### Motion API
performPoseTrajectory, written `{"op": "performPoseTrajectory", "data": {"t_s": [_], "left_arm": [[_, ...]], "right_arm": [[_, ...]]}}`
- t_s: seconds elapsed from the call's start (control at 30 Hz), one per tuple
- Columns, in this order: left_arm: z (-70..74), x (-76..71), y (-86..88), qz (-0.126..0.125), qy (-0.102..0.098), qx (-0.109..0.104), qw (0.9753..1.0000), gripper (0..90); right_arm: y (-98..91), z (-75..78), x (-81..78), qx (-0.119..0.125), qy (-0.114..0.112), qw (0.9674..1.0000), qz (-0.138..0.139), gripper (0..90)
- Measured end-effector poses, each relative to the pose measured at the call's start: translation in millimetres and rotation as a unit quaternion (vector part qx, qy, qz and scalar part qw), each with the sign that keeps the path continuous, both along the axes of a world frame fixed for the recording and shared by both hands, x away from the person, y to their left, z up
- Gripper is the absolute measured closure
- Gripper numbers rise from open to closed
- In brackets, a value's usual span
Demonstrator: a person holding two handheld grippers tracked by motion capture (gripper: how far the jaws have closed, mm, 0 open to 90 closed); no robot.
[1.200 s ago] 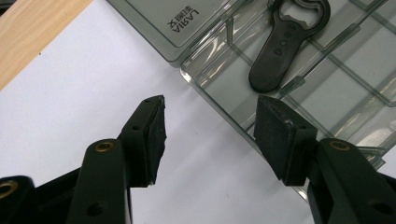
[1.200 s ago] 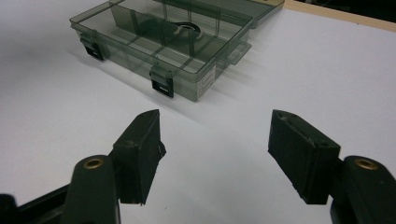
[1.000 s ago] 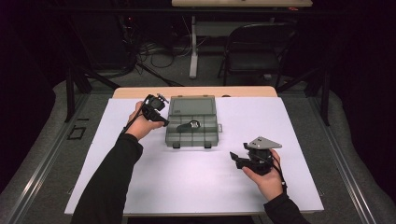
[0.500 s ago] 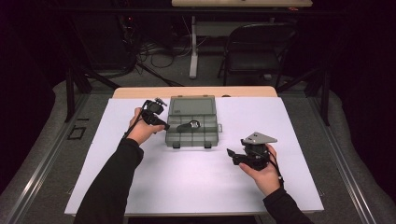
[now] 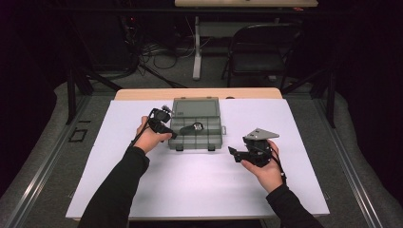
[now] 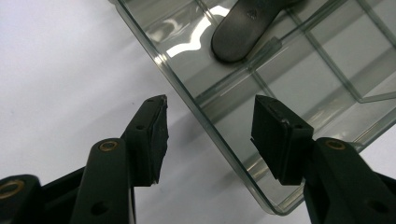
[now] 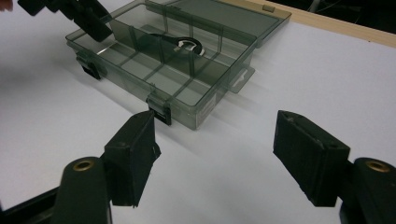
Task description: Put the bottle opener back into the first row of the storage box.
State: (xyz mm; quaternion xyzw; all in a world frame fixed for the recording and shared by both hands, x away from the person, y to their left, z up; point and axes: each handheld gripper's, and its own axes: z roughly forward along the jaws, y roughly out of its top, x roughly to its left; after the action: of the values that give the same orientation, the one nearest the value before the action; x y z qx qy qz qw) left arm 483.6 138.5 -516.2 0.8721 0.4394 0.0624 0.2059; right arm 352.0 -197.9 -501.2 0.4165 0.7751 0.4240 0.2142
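Box: a smoky clear compartment box (image 5: pixel 197 128) lies on the white worktop (image 5: pixel 199 190), lid folded open toward the far edge, closer to the far side than to the person.
Inside the box: a dark flat piece with a rounded end (image 6: pixel 247 28) lies in one compartment; I cannot tell what it is.
Left hand-held gripper: the left hand-held gripper (image 6: pixel 208 128) is at the box's left wall, jaws apart, one jaw outside over the worktop and one over the inside, with the wall between them; the pads do not press on it, so it holds nothing.
Right hand-held gripper: the right hand-held gripper (image 7: pixel 215 140) is apart from the box on its right, above bare worktop; its jaws have just been opening, now wide, nothing between them.
Latches: two dark latches (image 7: pixel 159 114) sit on the box's near wall.
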Motion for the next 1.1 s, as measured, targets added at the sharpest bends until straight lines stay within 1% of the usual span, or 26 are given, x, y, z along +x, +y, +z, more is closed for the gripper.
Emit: {"op": "performPoseTrajectory", "data": {"t_s": [0.17,0.23,0.27,0.43,0.47,0.53,0.6,0.63,0.7,0.8,0.87,0.93,1.1], "left_arm": [[-7.0,-1.8,1.6,0.012,0.002,-0.003,0.9999,47.2],[-9.5,-2.1,2.3,0.016,0.003,-0.004,0.9999,50.1],[-10.4,-2.0,2.6,0.016,0.0,-0.005,0.9999,50.1],[-12.5,-1.7,0.0,0.023,0.004,-0.005,0.9997,57.7],[-12.9,-2.2,-1.2,0.024,0.003,-0.004,0.9997,58.7],[-13.9,-3.6,-3.3,0.024,0.001,0.005,0.9997,60.0],[-15.5,-4.7,-4.8,0.024,0.001,0.007,0.9997,60.5],[-16.3,-4.8,-5.5,0.022,-0.001,0.014,0.9997,60.7],[-16.2,-4.9,-6.1,0.021,0.0,0.014,0.9997,64.0],[-16.2,-5.4,-7.1,0.021,-0.004,0.018,0.9996,64.6],[-16.2,-5.9,-7.6,0.02,-0.004,0.019,0.9996,64.7],[-16.4,-5.3,-6.6,0.02,-0.001,0.016,0.9997,65.1],[-16.6,-5.6,-6.4,0.024,0.001,0.013,0.9996,65.5]], "right_arm": [[6.0,5.0,5.8,-0.002,-0.001,1.0,0.006,29.2],[9.3,7.2,8.9,-0.007,-0.004,0.9999,0.01,29.1],[9.3,7.2,8.9,-0.007,-0.004,0.9999,0.01,29.1],[11.6,10.3,12.2,-0.011,-0.007,0.9998,0.013,29.1],[11.7,10.6,12.7,-0.01,-0.005,0.9999,0.011,29.1],[11.0,10.4,14.9,-0.012,-0.005,0.9998,0.012,29.2],[10.3,9.7,17.2,-0.009,-0.001,0.9999,0.01,29.2],[10.0,9.6,18.2,-0.008,0.001,0.9999,0.01,29.2],[10.2,9.9,21.2,-0.011,0.002,0.9999,0.01,29.2],[10.3,11.3,23.6,-0.013,0.001,0.9999,0.01,29.2],[11.0,15.1,28.6,-0.012,0.004,0.9999,0.009,29.2],[12.7,18.2,32.9,-0.012,0.01,0.9998,0.011,29.2],[18.5,25.8,40.5,-0.019,0.006,0.9997,0.014,29.2]]}}
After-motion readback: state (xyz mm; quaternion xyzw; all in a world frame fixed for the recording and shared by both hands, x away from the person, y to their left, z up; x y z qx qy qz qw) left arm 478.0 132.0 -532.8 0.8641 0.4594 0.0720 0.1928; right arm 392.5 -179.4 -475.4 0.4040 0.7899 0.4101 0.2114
